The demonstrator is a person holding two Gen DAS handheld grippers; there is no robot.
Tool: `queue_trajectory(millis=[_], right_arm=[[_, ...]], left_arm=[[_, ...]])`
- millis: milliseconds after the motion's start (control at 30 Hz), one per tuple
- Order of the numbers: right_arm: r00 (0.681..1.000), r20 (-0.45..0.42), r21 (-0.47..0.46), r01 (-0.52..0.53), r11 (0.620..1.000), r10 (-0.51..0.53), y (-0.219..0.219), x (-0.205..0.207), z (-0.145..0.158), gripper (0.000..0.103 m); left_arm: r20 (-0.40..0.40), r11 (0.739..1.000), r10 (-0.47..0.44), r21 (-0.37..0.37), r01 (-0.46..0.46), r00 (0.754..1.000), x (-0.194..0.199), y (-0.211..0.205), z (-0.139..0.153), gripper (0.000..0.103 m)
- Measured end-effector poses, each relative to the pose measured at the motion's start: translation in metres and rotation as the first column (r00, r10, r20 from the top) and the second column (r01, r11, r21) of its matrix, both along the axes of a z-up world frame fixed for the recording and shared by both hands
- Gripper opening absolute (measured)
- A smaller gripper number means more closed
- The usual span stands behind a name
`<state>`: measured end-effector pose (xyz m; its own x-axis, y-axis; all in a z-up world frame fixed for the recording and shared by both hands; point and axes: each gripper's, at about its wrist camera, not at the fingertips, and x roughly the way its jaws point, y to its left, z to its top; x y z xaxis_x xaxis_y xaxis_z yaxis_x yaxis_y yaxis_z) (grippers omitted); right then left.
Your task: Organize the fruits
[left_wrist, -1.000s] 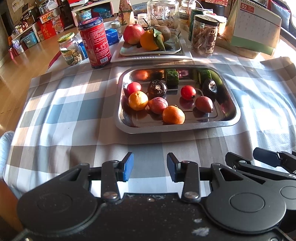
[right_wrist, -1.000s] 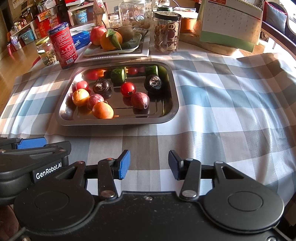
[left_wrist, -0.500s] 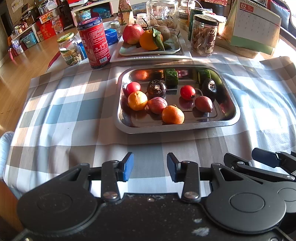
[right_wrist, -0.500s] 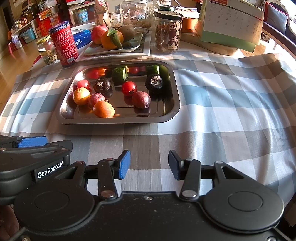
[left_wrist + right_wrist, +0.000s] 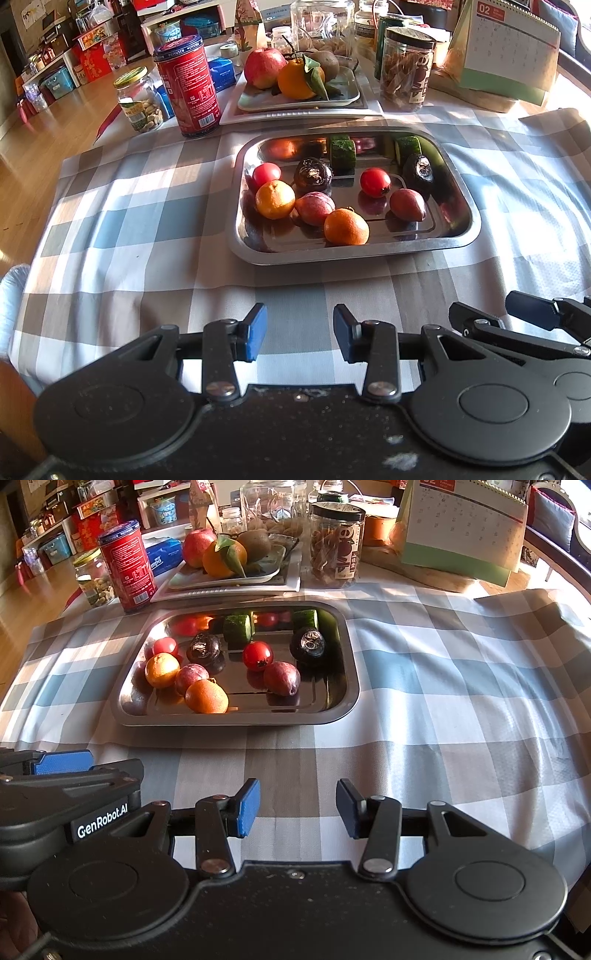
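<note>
left gripper [image 5: 296, 332] sits low at the bottom of its frame, level over the checked cloth [image 5: 122, 221], jaws wide apart and holding nothing. right gripper [image 5: 297, 808] is posed the same at the bottom of its frame, jaws equally wide and empty, beside the left one. the fruits lie in the steel tray [image 5: 469, 236] mid-frame: two oranges [image 5: 275, 199], plums [image 5: 314, 208], tomatoes [image 5: 375, 181]. upper left, a red can [image 5: 186, 86]; behind the tray, a plate [image 5: 347, 96] with more fruit, then a jar [image 5: 406, 68].
</note>
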<state>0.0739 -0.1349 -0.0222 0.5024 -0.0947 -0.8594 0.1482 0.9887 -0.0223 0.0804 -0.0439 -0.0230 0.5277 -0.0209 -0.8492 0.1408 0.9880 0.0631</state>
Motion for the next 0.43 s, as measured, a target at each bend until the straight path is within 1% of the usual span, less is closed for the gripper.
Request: queue_trajectory(millis=[433], right_arm=[[1.0,0.007,-0.007,0.012,1.0,-0.012,-0.0023,0.0003,0.0019,0.054]], left_arm=[[0.001,1.0,-0.011,0.014,0.011,1.0,-0.0012,-0.0016,-0.0027,0.041]])
